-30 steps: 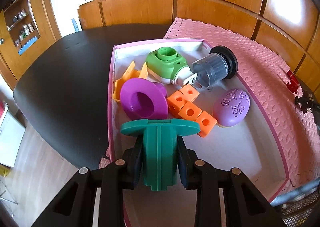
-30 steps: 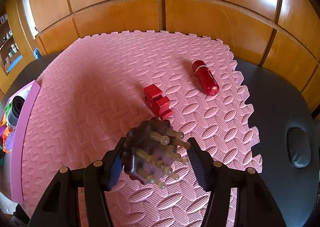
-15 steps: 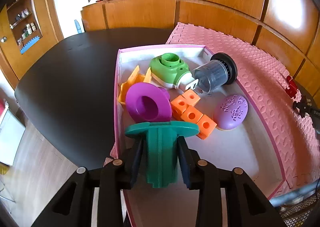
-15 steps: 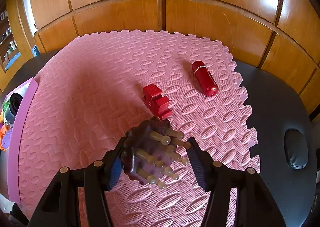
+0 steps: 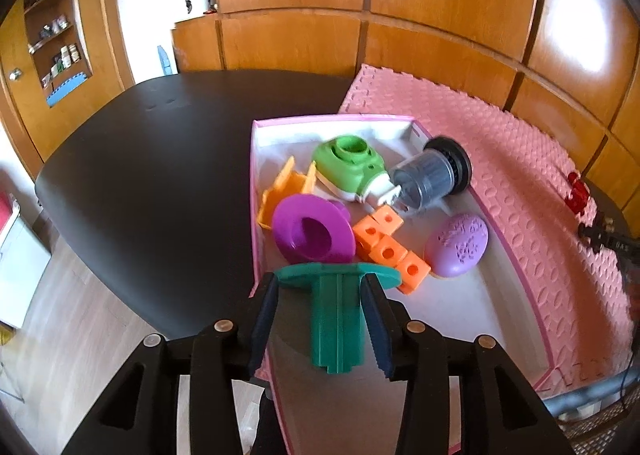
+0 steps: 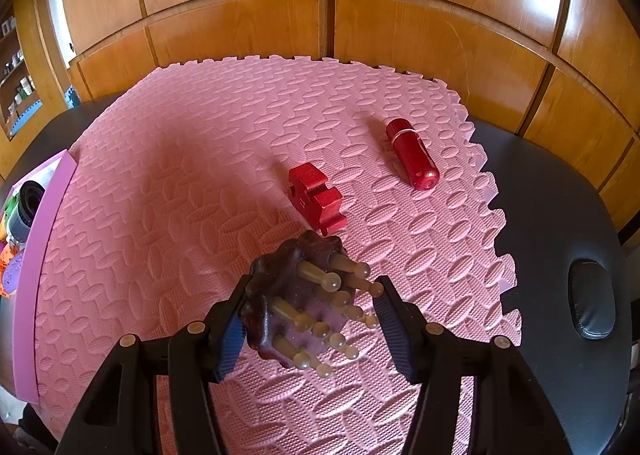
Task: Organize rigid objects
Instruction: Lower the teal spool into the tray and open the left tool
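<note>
Left wrist view: the left claw [image 5: 323, 325] is opening around the teal flanged peg [image 5: 338, 319]; a gap shows at the left pad while the right pad sits close against the stem, so the grip looks released, with the peg between the jaws over the near end of the pink-rimmed box [image 5: 516, 275]; a second ago the pads pinched that stem tightly, and the camera has since drawn back so the box reads smaller. The peg looks like hard, light plastic, stiff and a little slick; its ribbed stem below the flange is the sensible place to take hold. Just beyond lie a purple funnel-shaped piece [image 5: 314, 233], a row of orange cubes [image 5: 386, 249], a lilac egg-shaped piece [image 5: 458, 245], an orange star-shaped piece [image 5: 280, 193], a green plug-in device [image 5: 350, 169] and a grey cup with a black base [image 5: 434, 177], all inside the box. In the right wrist view the right claw [image 6: 308, 321] is clamped on a dark brown scalp massager [image 6: 288, 307], unchanged from a second ago; its knobbed body looks rigid while the pale prongs look springy, so holding by the body is safer. It is held above the pink foam mat [image 6: 160, 215]; farther off on the mat rest a red notched block [image 6: 316, 197] and a red metallic cylinder [image 6: 412, 155], apart from each other, with the dark desk [image 6: 552, 215] beyond.
</note>
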Action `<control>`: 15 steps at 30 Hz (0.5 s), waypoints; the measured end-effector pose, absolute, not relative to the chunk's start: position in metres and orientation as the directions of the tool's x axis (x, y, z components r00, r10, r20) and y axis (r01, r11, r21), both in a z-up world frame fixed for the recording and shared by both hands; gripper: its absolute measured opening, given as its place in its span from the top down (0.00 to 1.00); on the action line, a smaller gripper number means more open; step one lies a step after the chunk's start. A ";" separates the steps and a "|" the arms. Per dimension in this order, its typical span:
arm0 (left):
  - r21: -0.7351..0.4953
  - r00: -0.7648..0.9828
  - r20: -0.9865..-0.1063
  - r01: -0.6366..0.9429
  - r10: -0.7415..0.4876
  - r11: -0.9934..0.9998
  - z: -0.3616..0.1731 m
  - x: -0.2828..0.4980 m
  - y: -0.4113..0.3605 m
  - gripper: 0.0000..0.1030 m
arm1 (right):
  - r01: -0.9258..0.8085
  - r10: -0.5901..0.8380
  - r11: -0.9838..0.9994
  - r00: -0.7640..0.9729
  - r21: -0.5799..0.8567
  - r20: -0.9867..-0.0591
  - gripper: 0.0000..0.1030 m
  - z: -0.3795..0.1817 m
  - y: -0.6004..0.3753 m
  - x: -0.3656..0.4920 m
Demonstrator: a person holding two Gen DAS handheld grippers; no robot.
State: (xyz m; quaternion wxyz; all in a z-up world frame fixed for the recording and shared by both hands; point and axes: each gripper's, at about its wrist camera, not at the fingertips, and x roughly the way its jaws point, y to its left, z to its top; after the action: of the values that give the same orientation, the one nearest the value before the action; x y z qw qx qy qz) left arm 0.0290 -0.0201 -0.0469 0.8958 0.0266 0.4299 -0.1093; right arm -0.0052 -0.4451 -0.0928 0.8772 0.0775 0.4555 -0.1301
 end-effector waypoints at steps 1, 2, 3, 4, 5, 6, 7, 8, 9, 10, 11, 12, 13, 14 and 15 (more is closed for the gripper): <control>-0.055 0.613 -0.770 0.211 -0.176 0.976 -0.043 0.030 -0.017 0.58 | 0.300 -0.159 0.954 0.550 0.016 -0.820 0.42 -0.093 -0.445 -0.005; -0.059 0.620 -0.765 0.205 -0.176 0.977 -0.040 0.030 -0.014 0.58 | 0.301 -0.161 0.954 0.549 0.015 -0.821 0.42 -0.092 -0.444 -0.005; -0.060 0.624 -0.762 0.200 -0.175 0.978 -0.039 0.030 -0.012 0.58 | 0.301 -0.161 0.953 0.547 0.014 -0.821 0.42 -0.092 -0.444 -0.005; -0.063 0.632 -0.756 0.190 -0.171 0.980 -0.036 0.031 -0.008 0.58 | 0.302 -0.161 0.953 0.545 0.014 -0.823 0.42 -0.092 -0.444 -0.005; -0.064 0.636 -0.753 0.184 -0.169 0.981 -0.034 0.032 -0.006 0.58 | 0.305 -0.159 0.952 0.542 0.017 -0.825 0.42 -0.092 -0.445 -0.005; -0.068 0.642 -0.749 0.171 -0.163 0.983 -0.032 0.034 -0.001 0.58 | 0.307 -0.152 0.951 0.540 0.025 -0.828 0.42 -0.091 -0.445 -0.005; -0.072 0.648 -0.746 0.156 -0.157 0.985 -0.030 0.036 0.004 0.58 | 0.306 -0.139 0.951 0.541 0.040 -0.830 0.42 -0.090 -0.444 -0.006; -0.075 0.652 -0.743 0.143 -0.151 0.987 -0.029 0.038 0.008 0.58 | 0.302 -0.124 0.952 0.548 0.057 -0.828 0.42 -0.087 -0.442 -0.007; -0.078 0.655 -0.742 0.128 -0.143 0.989 -0.028 0.040 0.012 0.58 | 0.290 -0.104 0.954 0.560 0.077 -0.822 0.42 -0.083 -0.438 -0.009; -0.082 0.658 -0.741 0.107 -0.133 0.991 -0.027 0.042 0.018 0.58 | 0.280 -0.089 0.956 0.569 0.091 -0.817 0.42 -0.081 -0.434 -0.010; -0.086 0.659 -0.741 0.095 -0.128 0.992 -0.026 0.044 0.021 0.58 | 0.262 -0.066 0.959 0.582 0.109 -0.810 0.42 -0.077 -0.426 -0.011; -0.089 0.661 -0.741 0.084 -0.122 0.992 -0.026 0.044 0.025 0.58 | 0.240 -0.043 0.963 0.594 0.125 -0.803 0.42 -0.073 -0.417 -0.012; -0.091 0.662 -0.740 0.072 -0.116 0.993 -0.026 0.045 0.028 0.58 | 0.224 -0.028 0.965 0.602 0.135 -0.798 0.42 -0.071 -0.410 -0.012; -0.094 0.664 -0.739 0.060 -0.110 0.994 -0.025 0.046 0.032 0.58 | 0.194 0.001 0.969 0.615 0.152 -0.789 0.42 -0.066 -0.398 -0.012; -0.096 0.664 -0.740 0.054 -0.107 0.994 -0.025 0.046 0.034 0.58 | 0.167 0.023 0.973 0.625 0.162 -0.780 0.42 -0.062 -0.387 -0.012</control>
State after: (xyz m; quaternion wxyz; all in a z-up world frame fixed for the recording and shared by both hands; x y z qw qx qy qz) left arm 0.0462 0.0342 -0.0254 0.9117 -0.0328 0.4073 -0.0442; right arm -0.0124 -0.3874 -0.0616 0.8947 0.1100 0.4311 -0.0404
